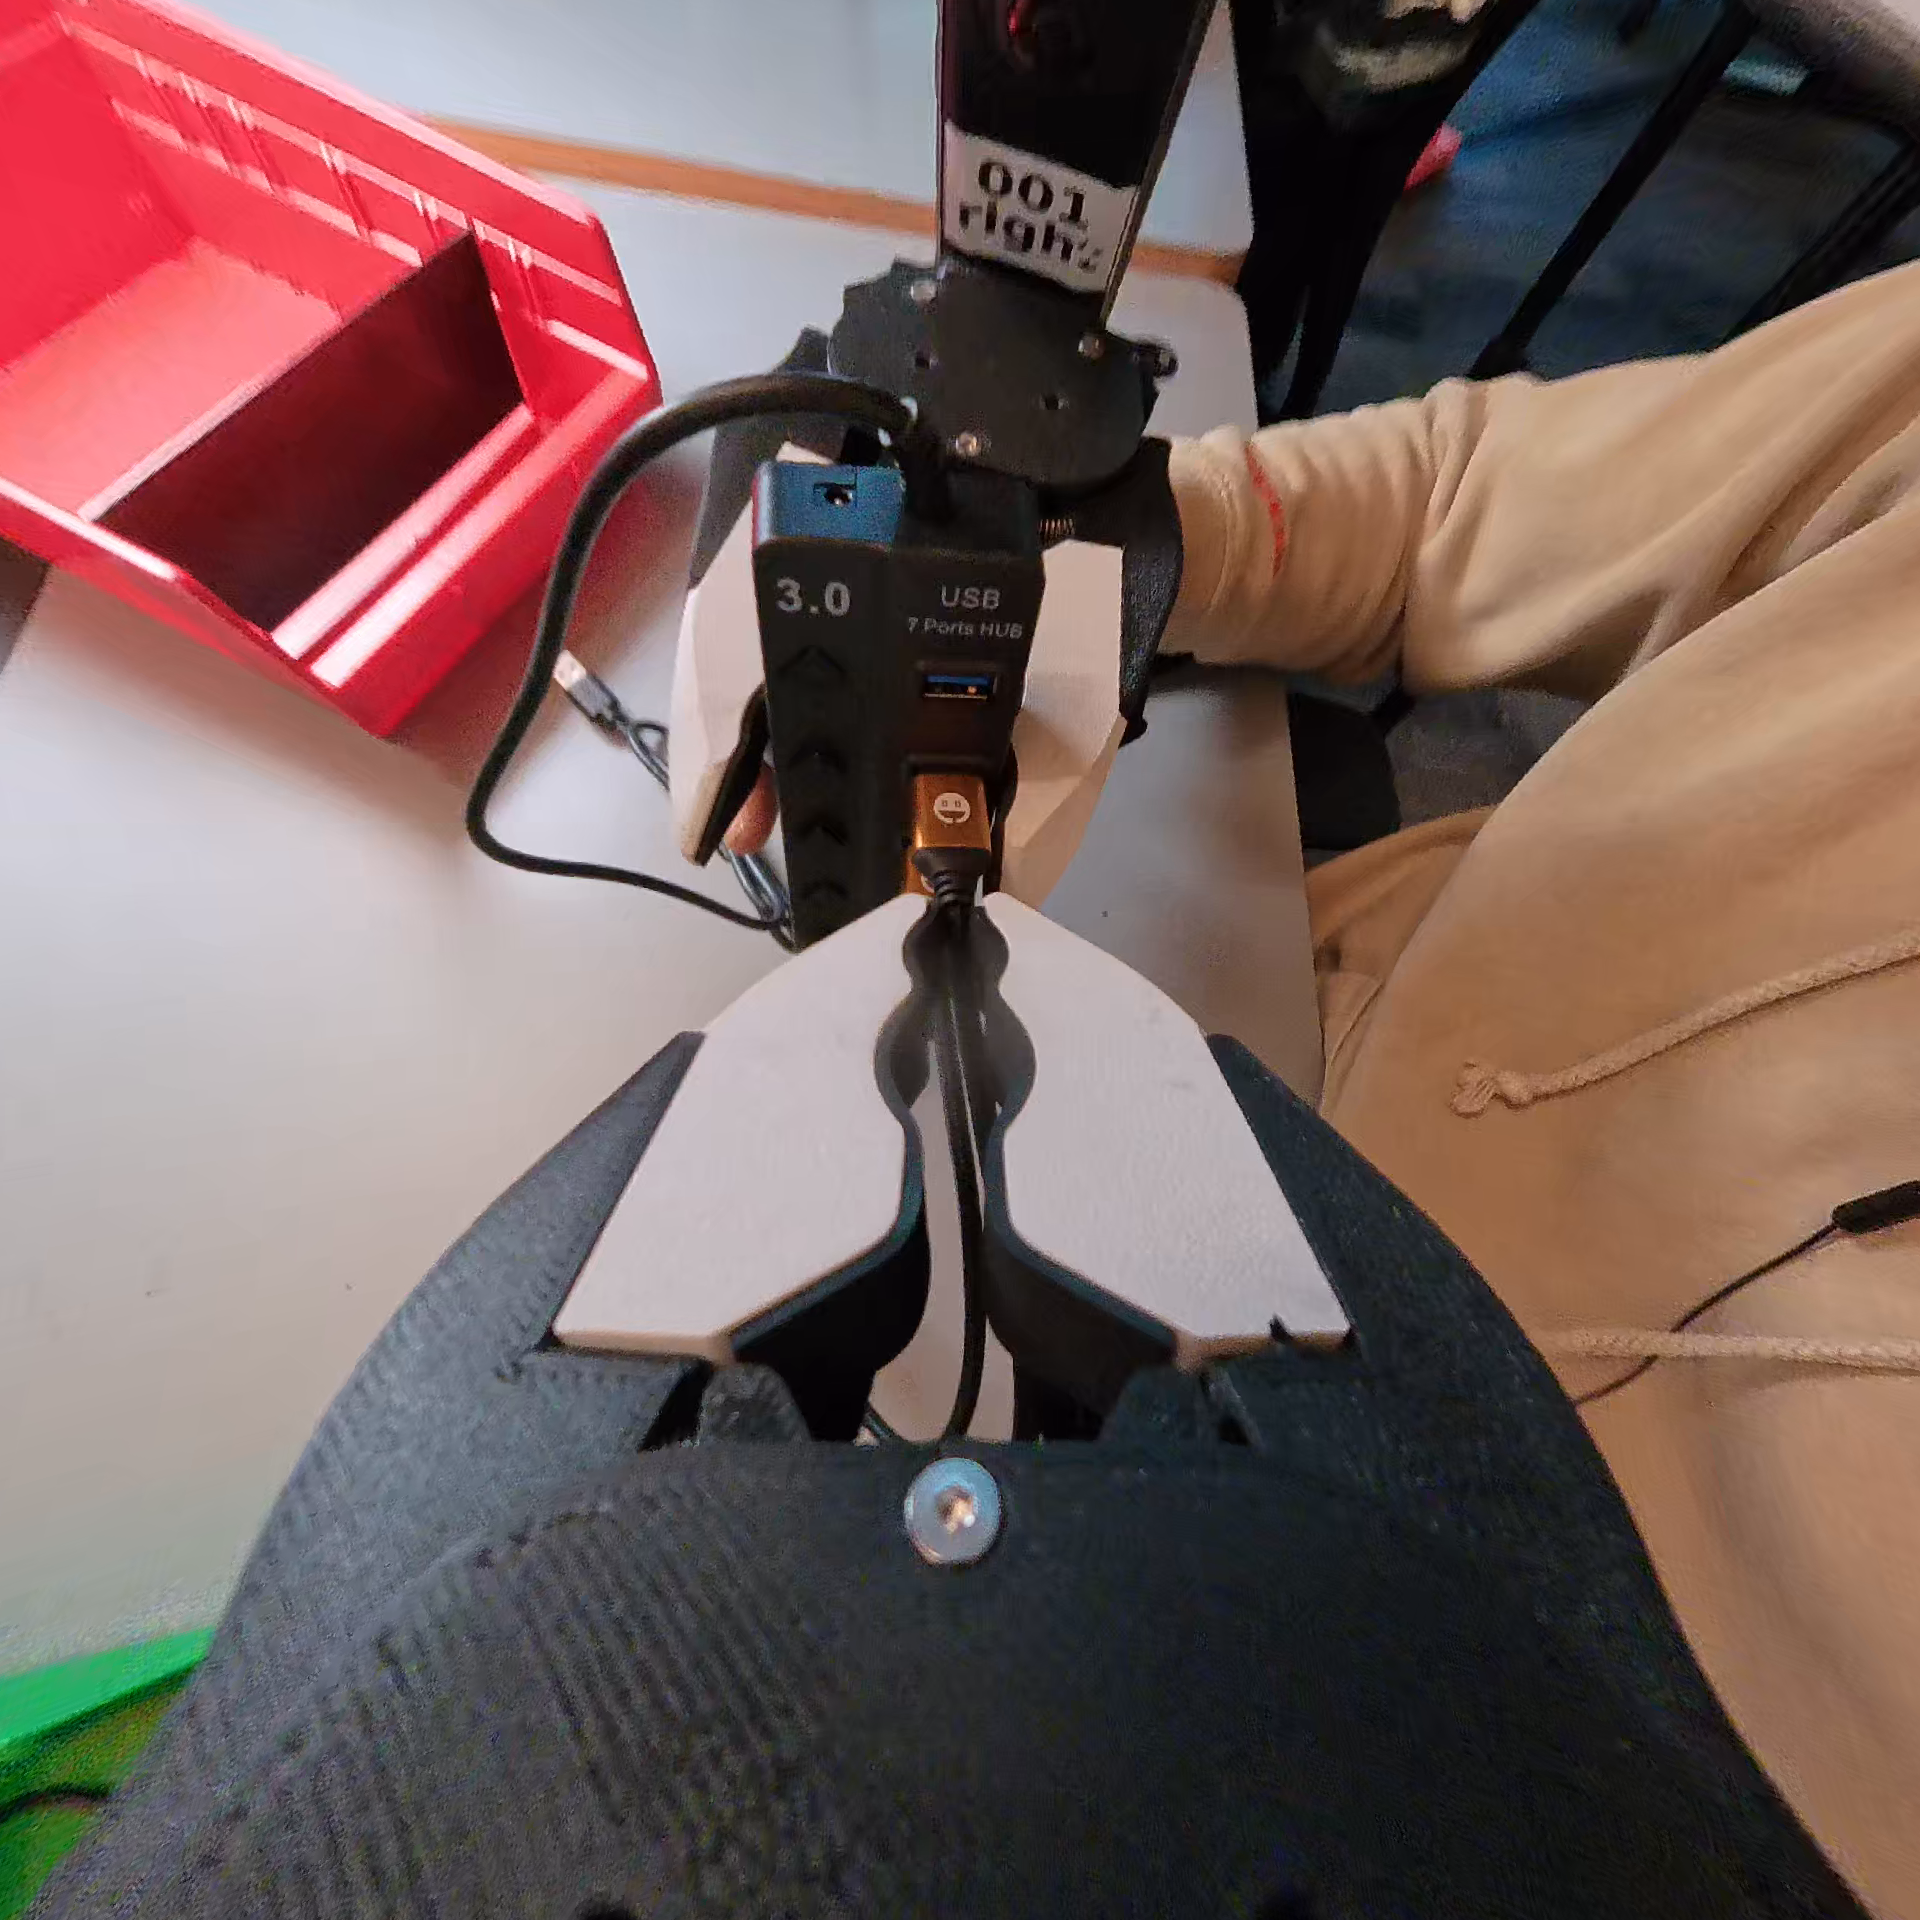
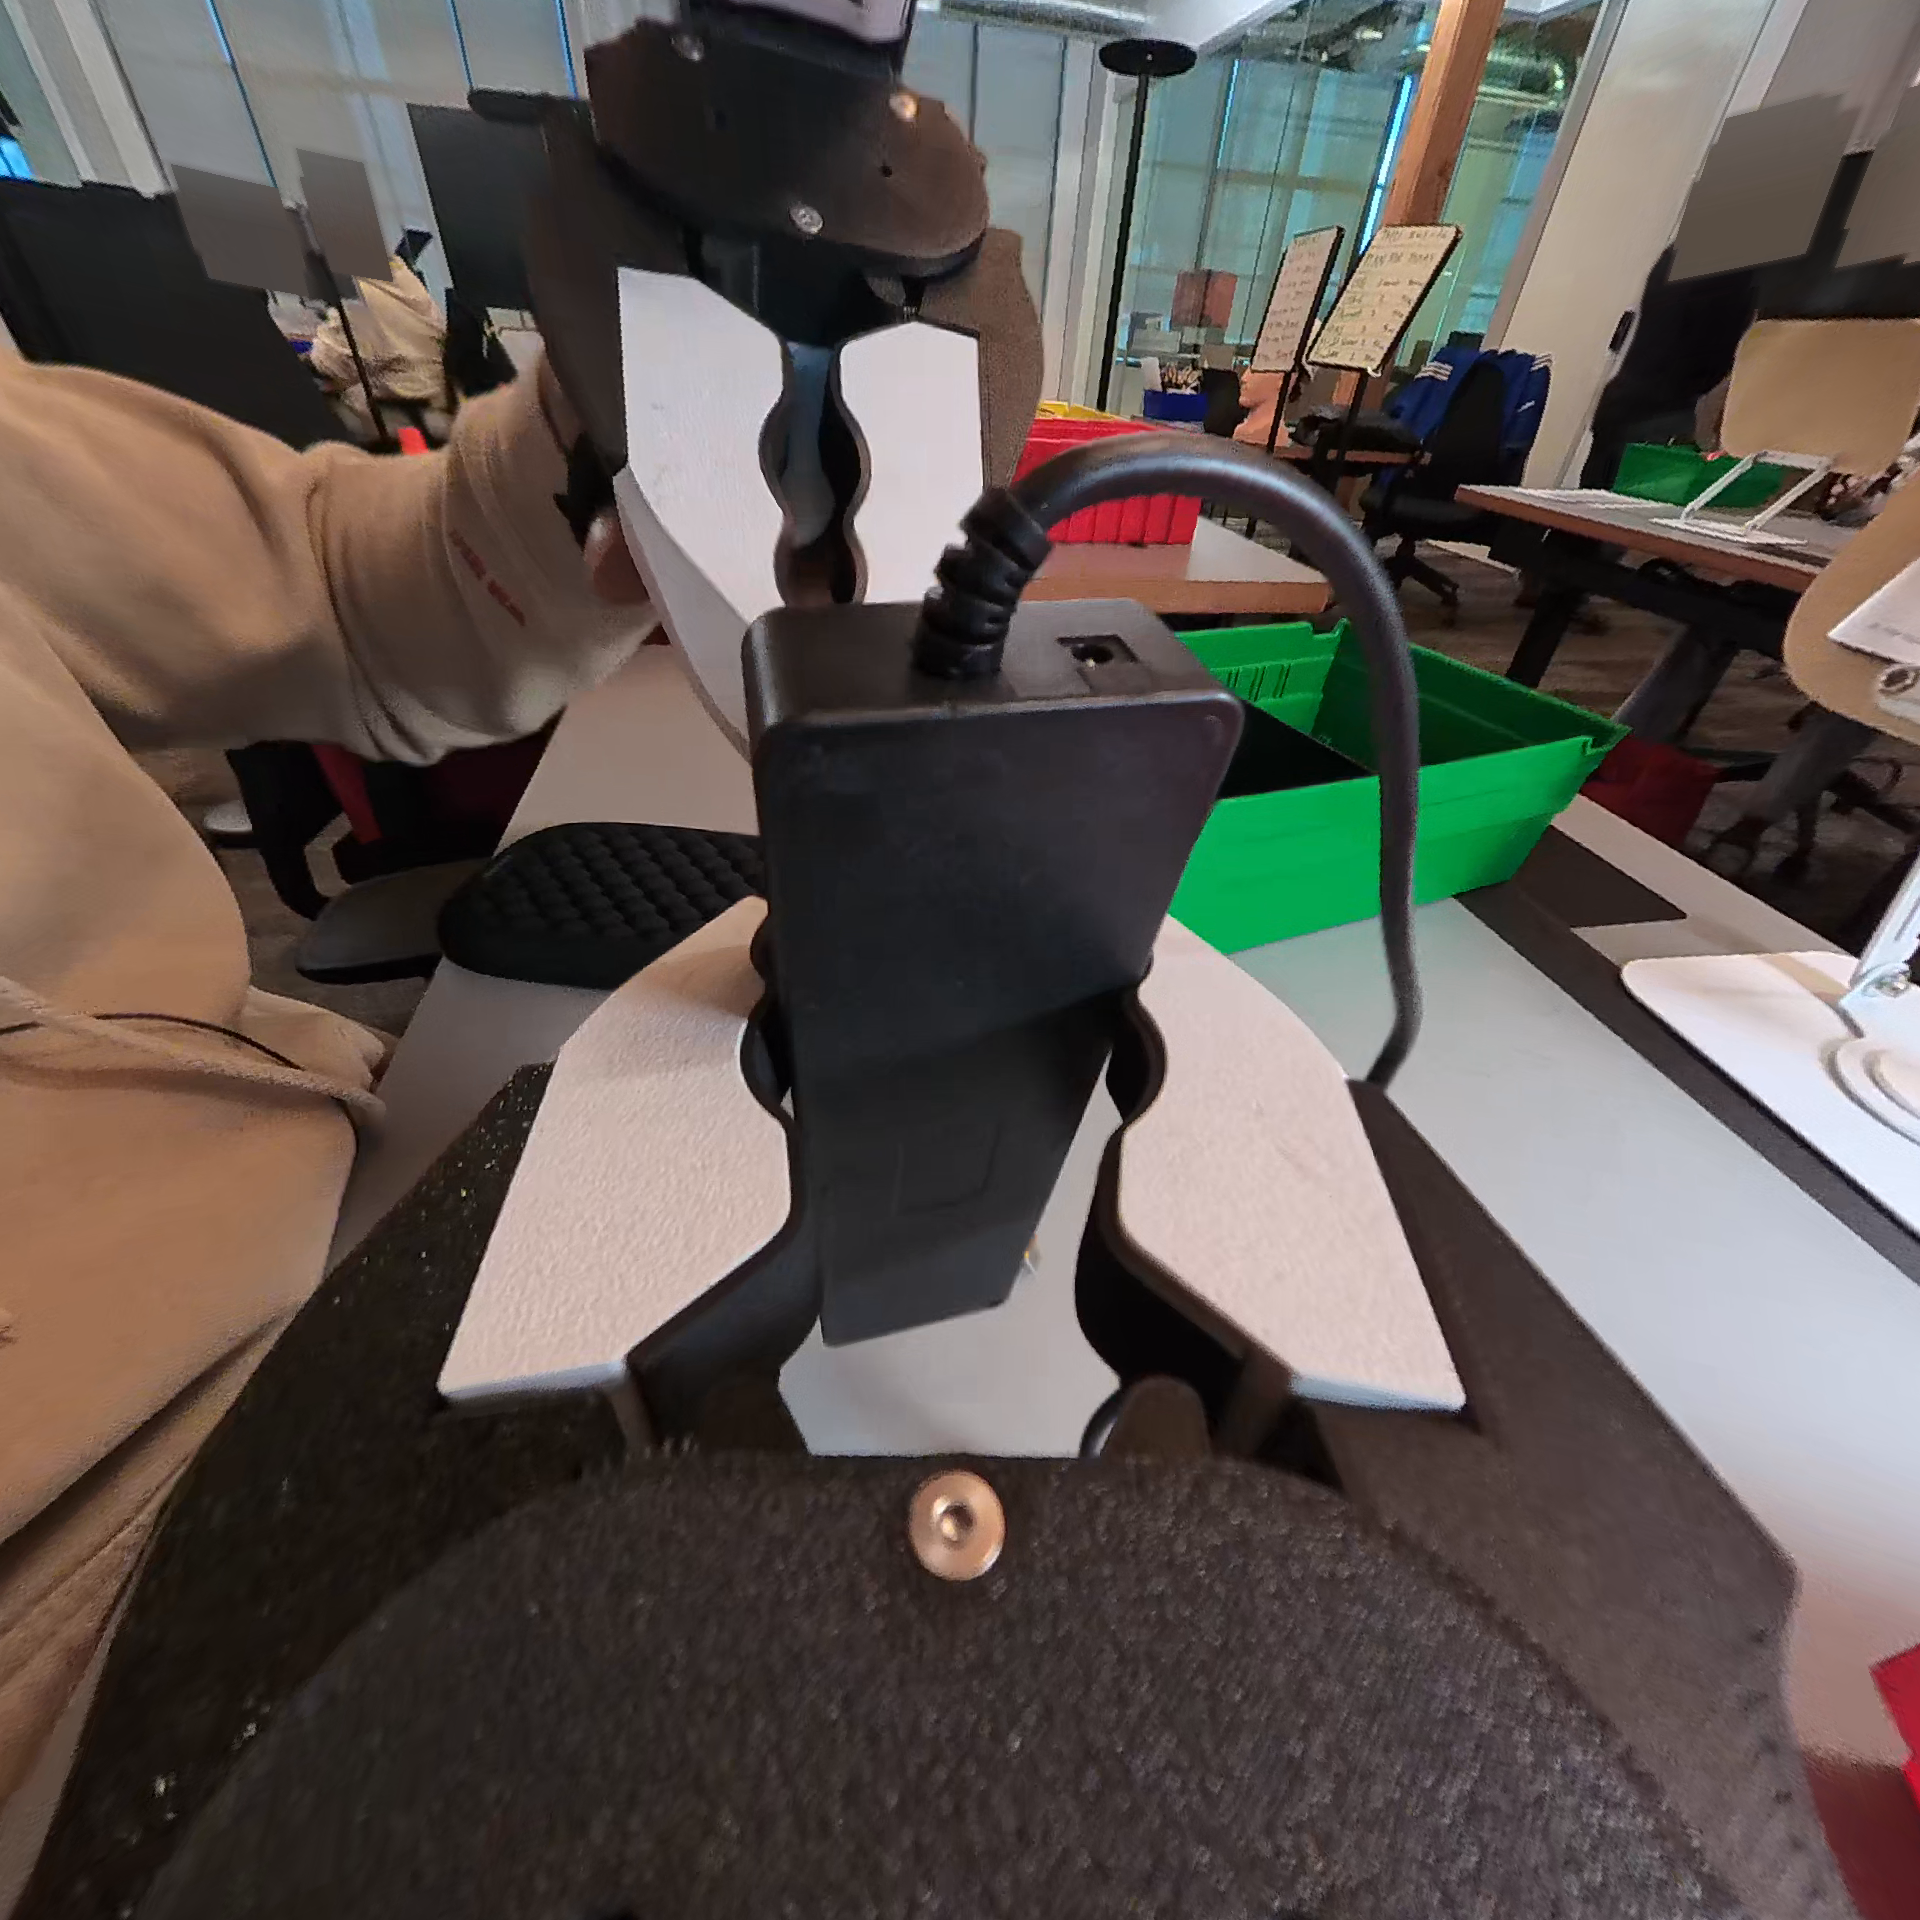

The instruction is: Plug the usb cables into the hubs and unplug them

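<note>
A black USB hub is held upright above the table by my right gripper, which is shut on its lower sides. In the right wrist view the hub's plain back fills the space between my right gripper's white fingers. An orange USB plug sits in a hub port, below a free blue port. My left gripper is shut on the plug's black cable, right behind the plug. The left gripper also shows beyond the hub in the right wrist view.
The hub's own thick black lead loops down to the grey table. A braided cable with a silver plug lies there. A red bin stands at the left, a green bin beyond the hub. A beige sleeve is alongside.
</note>
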Tool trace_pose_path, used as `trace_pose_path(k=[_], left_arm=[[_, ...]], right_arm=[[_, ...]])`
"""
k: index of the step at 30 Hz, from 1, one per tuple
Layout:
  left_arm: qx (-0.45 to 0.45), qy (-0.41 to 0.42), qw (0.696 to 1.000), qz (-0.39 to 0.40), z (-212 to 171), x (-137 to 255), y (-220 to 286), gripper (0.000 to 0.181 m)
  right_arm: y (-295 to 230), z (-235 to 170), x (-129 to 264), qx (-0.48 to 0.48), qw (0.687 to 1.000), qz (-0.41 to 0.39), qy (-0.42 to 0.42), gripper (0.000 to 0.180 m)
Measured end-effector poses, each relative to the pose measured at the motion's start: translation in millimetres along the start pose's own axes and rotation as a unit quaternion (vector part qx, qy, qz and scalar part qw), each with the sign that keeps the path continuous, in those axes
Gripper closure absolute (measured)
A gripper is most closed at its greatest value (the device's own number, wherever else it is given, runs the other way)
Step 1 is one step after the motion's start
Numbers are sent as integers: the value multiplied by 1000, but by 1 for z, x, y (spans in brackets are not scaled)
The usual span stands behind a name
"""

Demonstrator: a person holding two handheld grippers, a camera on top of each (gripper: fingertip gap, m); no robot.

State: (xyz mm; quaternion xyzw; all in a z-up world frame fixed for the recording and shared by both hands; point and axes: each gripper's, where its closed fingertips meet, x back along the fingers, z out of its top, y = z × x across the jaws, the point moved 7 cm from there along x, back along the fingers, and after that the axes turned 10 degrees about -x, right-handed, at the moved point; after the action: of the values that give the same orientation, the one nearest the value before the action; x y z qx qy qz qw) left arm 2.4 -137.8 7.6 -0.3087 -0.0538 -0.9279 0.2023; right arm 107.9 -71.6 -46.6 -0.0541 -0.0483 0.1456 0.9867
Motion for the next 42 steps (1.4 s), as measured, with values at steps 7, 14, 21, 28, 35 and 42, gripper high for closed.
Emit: trace_pose_path(k=[7,14,21,28,35,42], left_arm=[[-16,164,986,33,-33,30,-5,144],[20,254,960,-117,-56,-15,-19,136],[-20,296,937,-184,-43,-34,-2,129],[28,251,967,-34,-72,-2,-12,138],[27,193,978,71,-91,7,-13,156],[18,174,983,59,-95,0,-4,155]], right_arm=[[-1,21,16,18,999,48,12,119],[-13,79,3,15,970,232,73,119],[-26,87,-40,14,952,299,58,119],[0,83,-40,-12,995,100,11,123],[8,69,-31,-65,995,-15,-75,144],[3,66,-31,-73,993,23,-85,148]])
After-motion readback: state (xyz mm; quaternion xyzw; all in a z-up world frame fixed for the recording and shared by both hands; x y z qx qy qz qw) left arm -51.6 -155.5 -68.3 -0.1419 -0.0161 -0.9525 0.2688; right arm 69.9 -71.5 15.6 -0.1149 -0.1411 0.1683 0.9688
